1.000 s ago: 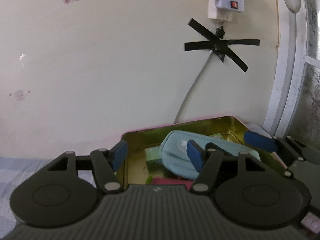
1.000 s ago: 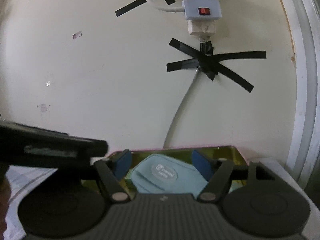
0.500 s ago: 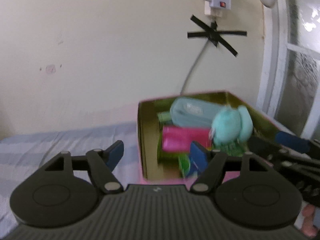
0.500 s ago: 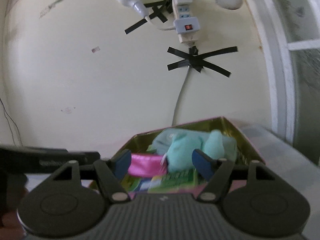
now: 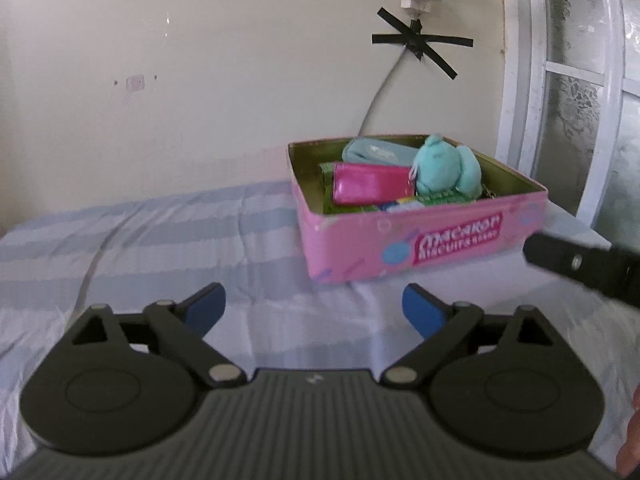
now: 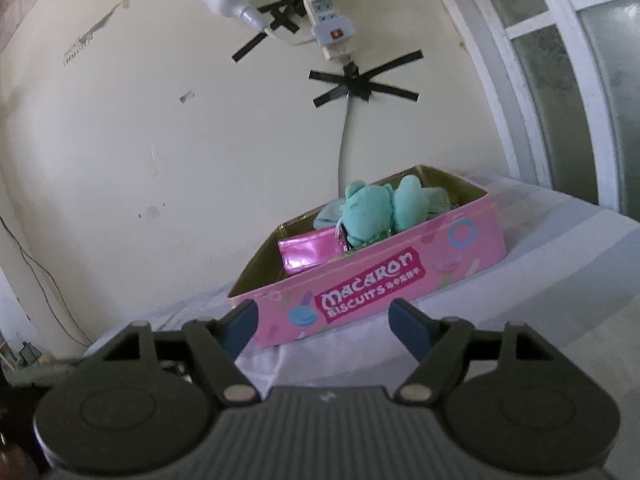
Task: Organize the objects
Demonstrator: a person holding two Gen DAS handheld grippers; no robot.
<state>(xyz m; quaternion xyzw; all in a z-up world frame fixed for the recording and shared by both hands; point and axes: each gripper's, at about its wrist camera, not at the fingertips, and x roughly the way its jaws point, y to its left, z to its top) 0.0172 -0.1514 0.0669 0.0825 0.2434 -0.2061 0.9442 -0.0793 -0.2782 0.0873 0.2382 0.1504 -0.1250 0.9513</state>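
Both grippers, left (image 5: 314, 307) and right (image 6: 320, 320), opening, empty; pink tin (image 5: 420, 236) ahead on striped sheet (image 5: 160, 240).

A bed with a pale blue striped sheet (image 5: 168, 236) carries 1 open pink biscuit tin (image 5: 420, 244) by the wall.

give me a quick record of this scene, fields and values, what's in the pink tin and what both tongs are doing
container: pink biscuit tin, lid off, on striped cloth
contents: teal plush toy, pink pouch, pale blue case, green packets underneath
left tongs: jaws opening, nothing between them, short of the tin
right tongs: jaws opening, nothing held, in front of the tin
wall: power strip, cable taped down
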